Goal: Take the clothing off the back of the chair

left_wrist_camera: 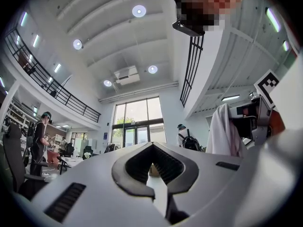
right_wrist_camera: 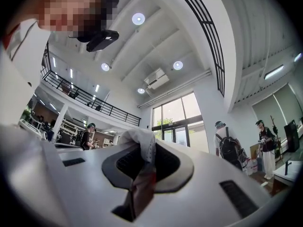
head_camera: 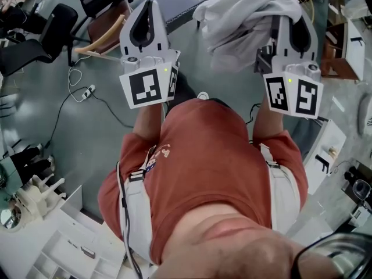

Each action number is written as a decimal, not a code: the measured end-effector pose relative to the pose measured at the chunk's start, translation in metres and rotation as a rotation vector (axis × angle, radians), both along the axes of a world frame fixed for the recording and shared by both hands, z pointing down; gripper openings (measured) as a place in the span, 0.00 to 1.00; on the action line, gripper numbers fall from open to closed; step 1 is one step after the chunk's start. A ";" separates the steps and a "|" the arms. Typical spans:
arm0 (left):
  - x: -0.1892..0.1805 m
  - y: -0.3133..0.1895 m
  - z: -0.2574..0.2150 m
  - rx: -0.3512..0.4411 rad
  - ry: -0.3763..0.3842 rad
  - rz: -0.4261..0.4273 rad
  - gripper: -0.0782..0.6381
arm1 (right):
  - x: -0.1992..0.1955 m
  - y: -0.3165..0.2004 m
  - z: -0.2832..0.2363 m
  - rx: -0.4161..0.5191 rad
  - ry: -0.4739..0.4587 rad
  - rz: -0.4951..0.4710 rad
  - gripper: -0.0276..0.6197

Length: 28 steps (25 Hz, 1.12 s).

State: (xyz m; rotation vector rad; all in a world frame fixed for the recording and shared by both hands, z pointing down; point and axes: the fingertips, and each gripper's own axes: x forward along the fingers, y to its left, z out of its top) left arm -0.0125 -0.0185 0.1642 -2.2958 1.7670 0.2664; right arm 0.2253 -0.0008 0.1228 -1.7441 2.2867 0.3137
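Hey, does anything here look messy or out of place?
The white clothing hangs bunched and lopsided, pinched at one fold by the right hand-held gripper. A power strip lies loose on the floor.

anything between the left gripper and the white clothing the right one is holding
Nothing visible. The white clothing is clamped in the right gripper; in the head view only open air separates it from the left gripper, whose jaws are shut and empty. The left gripper view shows it unobstructed too.
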 end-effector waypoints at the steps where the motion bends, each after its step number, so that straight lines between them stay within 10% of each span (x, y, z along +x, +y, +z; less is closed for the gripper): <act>1: 0.000 0.000 -0.001 0.002 0.002 0.001 0.13 | 0.001 0.001 -0.001 0.002 0.000 0.002 0.13; 28: -0.012 0.006 0.007 -0.015 0.006 -0.028 0.13 | -0.010 -0.005 0.016 -0.042 0.021 -0.024 0.13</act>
